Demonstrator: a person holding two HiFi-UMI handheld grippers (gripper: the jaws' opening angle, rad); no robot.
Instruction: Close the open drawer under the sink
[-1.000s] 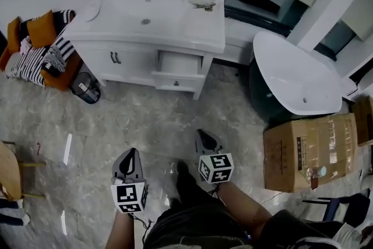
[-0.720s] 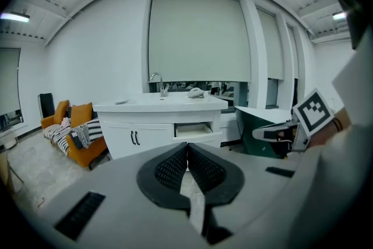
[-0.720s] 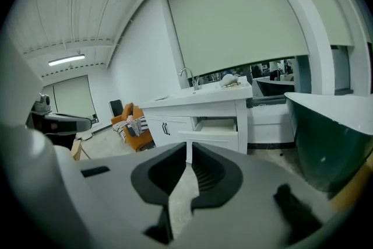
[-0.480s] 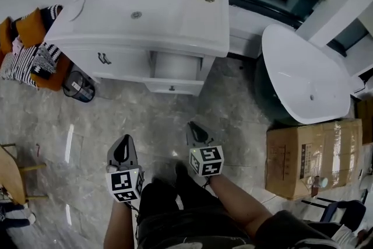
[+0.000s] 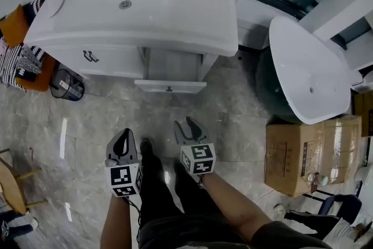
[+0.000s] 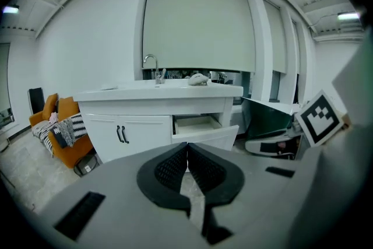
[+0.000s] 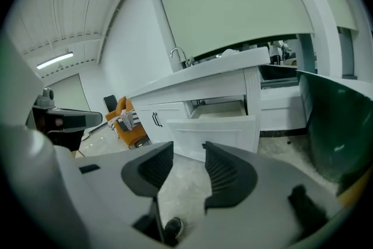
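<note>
Right gripper view shows the right gripper [image 7: 189, 150] with its jaws opening and only bare floor between them. They were pressed together a second ago. In the left gripper view the left gripper [image 6: 187, 146] has its jaws closed tip to tip, holding nothing. In the head view both grippers hang side by side over the marble floor [image 5: 87, 125], with the person's shoes just behind them.

Compared with a second ago, we stand closer to the white vanity cabinet [image 5: 111, 60]. It now fills more of the head view, and the gap of floor between the grippers and the cabinet has narrowed.

The drawer [image 5: 170, 86] sits under the sink [image 5: 125, 4], right of the two cabinet doors, and is pulled out toward us. Its long axis runs side to side along the cabinet front. Its front panel, with a small dark knob, faces the grippers. The visible part of its inside is a pale bottom board.

Left of the cabinet stands a dark waste bin [image 5: 67, 86], its contents unclear. A closed cardboard box [image 5: 309, 151] lies well to the right.
</note>
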